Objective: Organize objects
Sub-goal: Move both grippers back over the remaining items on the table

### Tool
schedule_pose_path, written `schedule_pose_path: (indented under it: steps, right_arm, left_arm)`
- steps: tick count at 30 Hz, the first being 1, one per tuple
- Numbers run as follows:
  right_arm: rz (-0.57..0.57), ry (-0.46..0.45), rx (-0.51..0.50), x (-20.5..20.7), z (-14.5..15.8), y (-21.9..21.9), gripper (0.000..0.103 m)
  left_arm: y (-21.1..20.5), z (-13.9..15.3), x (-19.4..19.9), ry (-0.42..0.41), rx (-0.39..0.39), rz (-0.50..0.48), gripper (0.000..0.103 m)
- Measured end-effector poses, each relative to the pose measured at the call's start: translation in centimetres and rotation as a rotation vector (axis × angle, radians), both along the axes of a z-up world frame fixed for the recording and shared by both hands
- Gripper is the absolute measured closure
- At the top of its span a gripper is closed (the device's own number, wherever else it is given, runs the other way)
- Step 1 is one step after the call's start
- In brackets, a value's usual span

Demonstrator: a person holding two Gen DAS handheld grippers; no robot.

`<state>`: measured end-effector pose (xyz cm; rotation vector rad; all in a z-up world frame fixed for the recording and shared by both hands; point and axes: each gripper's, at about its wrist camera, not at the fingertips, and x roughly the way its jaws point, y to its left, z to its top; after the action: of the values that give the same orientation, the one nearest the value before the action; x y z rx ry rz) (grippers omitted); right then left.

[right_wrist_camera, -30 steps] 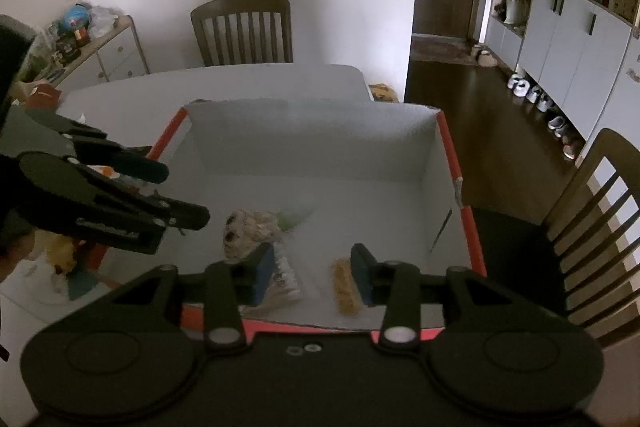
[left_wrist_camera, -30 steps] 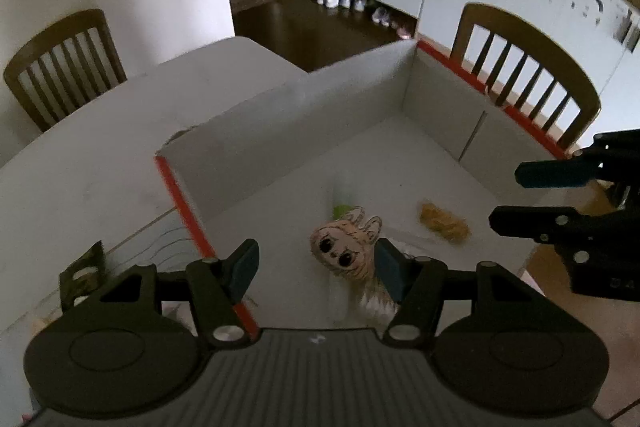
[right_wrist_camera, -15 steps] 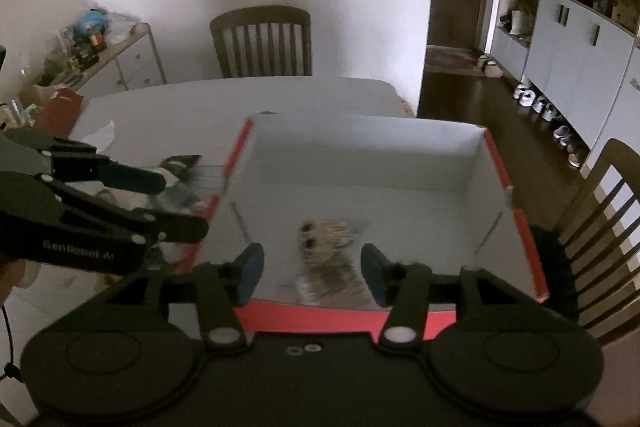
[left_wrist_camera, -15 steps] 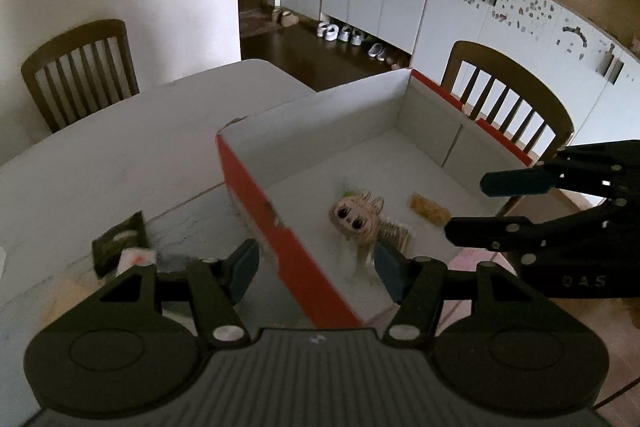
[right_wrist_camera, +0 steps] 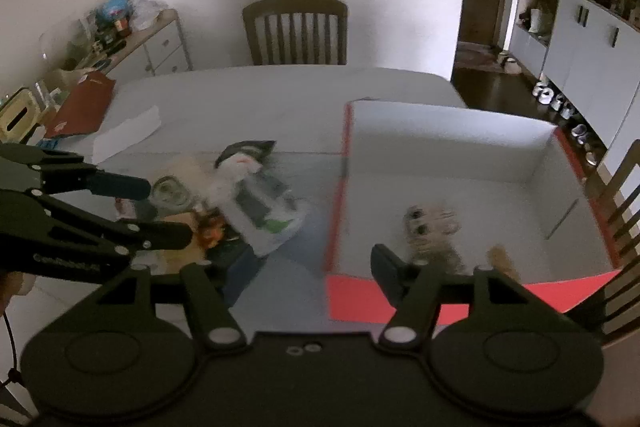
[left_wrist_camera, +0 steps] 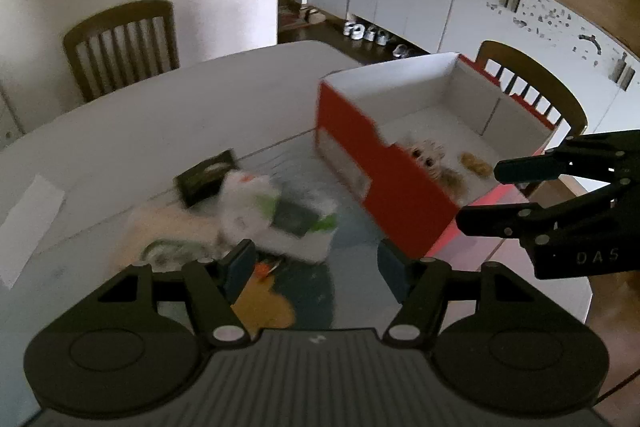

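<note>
Left wrist, change: we've pulled the left gripper (left_wrist_camera: 316, 263) back out of the red box (left_wrist_camera: 384, 179); a second ago it hung over the box floor by the doll, now the loose pile sits right ahead of the fingers.
Left wrist, gripper: jaws wide apart, nothing between them.
Left wrist, task things: plush doll (left_wrist_camera: 428, 153) and a small tan item (left_wrist_camera: 474, 163) lie inside the box, ahead and to the right; white packet (left_wrist_camera: 272, 219) just past the fingertips, dark packet (left_wrist_camera: 206, 179) further ahead-left, on the table (left_wrist_camera: 160, 115).
Left wrist, meaning: we judge the doll drop-off done and the next pick to be from the pile.
Right wrist, change: the right gripper (right_wrist_camera: 304, 259) has backed off too; it was over the box floor, now it straddles the near left box corner.
Right wrist, gripper: spread wide, empty.
Right wrist, only here: a round tin-like thing and orange bits under the white packet, beside the left gripper's fingers; blurred, can't identify. Also the full box interior.
Left wrist, only here: the box's red outer side wall, and the right gripper seen from the side, fingers parted.
</note>
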<state>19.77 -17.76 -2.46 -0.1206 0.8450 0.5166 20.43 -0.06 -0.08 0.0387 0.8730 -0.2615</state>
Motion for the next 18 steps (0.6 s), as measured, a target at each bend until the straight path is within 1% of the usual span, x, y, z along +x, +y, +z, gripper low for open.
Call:
schedule_pose_path:
  steps: [3, 4, 5, 6, 9, 13, 15, 16, 18]
  right_arm:
    - [0.008, 0.007, -0.001, -0.6, -0.3, 1.8, 0.032]
    - [0.009, 0.008, -0.002, -1.0, -0.3, 2.4, 0.030]
    - [0.010, 0.010, -0.004, -1.1, -0.4, 2.9, 0.029]
    - [0.012, 0.015, -0.004, -1.3, -0.6, 3.5, 0.028]
    - [0.015, 0.026, -0.005, -1.7, -0.9, 4.9, 0.024]
    - [0.018, 0.033, -0.011, -2.2, -1.3, 6.7, 0.019]
    - [0.021, 0.037, -0.016, -2.4, -1.6, 7.6, 0.017]
    - [0.022, 0.039, -0.020, -2.4, -1.7, 8.1, 0.016]
    - [0.023, 0.043, -0.028, -2.5, -2.0, 8.9, 0.016]
  left_arm:
    - [2.4, -0.3, -1.0, 0.001, -0.003, 0.016, 0.036]
    - [3.1, -0.4, -1.3, 0.002, -0.004, 0.022, 0.033]
    - [3.9, -0.5, -1.6, 0.004, -0.005, 0.029, 0.025]
    - [4.6, -0.7, -1.8, 0.004, -0.009, 0.033, 0.023]
    - [6.6, -1.3, -2.4, 0.017, -0.027, 0.041, 0.023]
    - [8.7, -2.2, -2.9, 0.029, -0.023, 0.051, 0.023]
    - [9.8, -2.6, -3.1, 0.036, -0.026, 0.053, 0.020]
    - [10.3, -2.8, -3.2, 0.037, -0.029, 0.057, 0.016]
    - [11.5, -3.2, -3.3, 0.038, -0.035, 0.063, 0.015]
